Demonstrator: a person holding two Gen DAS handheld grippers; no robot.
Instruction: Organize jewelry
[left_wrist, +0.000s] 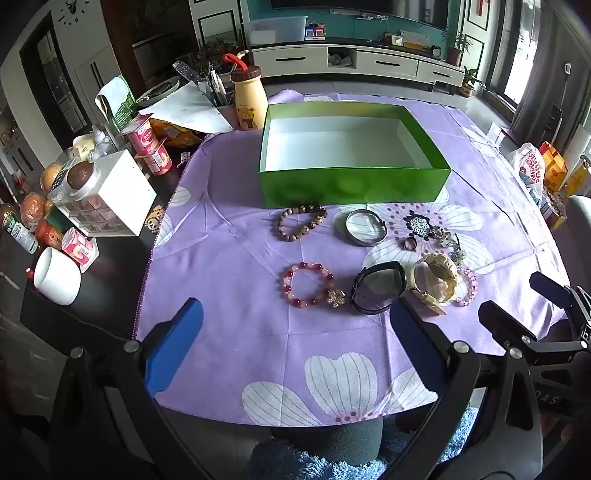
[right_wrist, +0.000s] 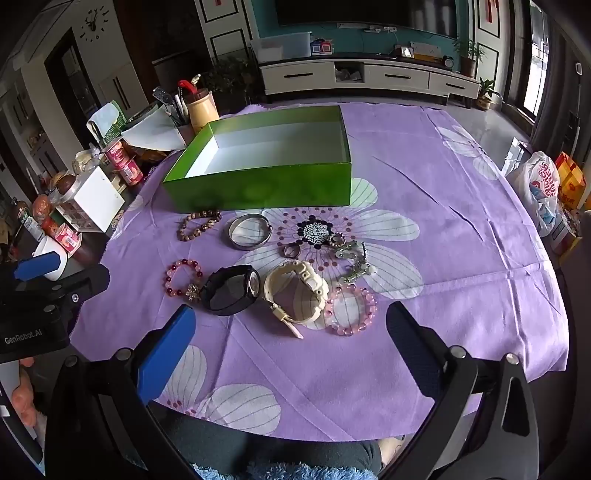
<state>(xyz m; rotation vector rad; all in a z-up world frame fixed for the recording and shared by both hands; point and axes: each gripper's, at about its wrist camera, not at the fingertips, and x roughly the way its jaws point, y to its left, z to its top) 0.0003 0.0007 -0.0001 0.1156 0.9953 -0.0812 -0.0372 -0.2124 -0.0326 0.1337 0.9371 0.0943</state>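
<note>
An empty green box (left_wrist: 351, 186) (right_wrist: 258, 188) stands on a purple flowered cloth. In front of it lie a brown bead bracelet (left_wrist: 301, 221) (right_wrist: 199, 223), a silver bangle (left_wrist: 361, 228) (right_wrist: 248, 230), a small ring (left_wrist: 409, 243) (right_wrist: 290, 250), a red-and-pink bead bracelet (left_wrist: 310, 284) (right_wrist: 183, 277), a black watch (left_wrist: 376, 291) (right_wrist: 231, 290), a cream watch (left_wrist: 434, 282) (right_wrist: 295, 295), a pink bead bracelet (left_wrist: 466, 286) (right_wrist: 351, 308) and silvery chain pieces (right_wrist: 351, 258). My left gripper (left_wrist: 295, 321) hovers open just short of the red-and-pink bracelet. My right gripper (right_wrist: 291, 332) hangs open near the cream watch. Neither holds anything.
Left of the cloth the dark table is crowded: a white mug (left_wrist: 57, 277), a white drawer box (left_wrist: 110, 195), yoghurt cups (left_wrist: 153, 147), a yellow bottle (left_wrist: 248, 98), papers. Plastic bags (right_wrist: 543, 184) sit beyond the right edge. A knee and blue fleece show below the near edge.
</note>
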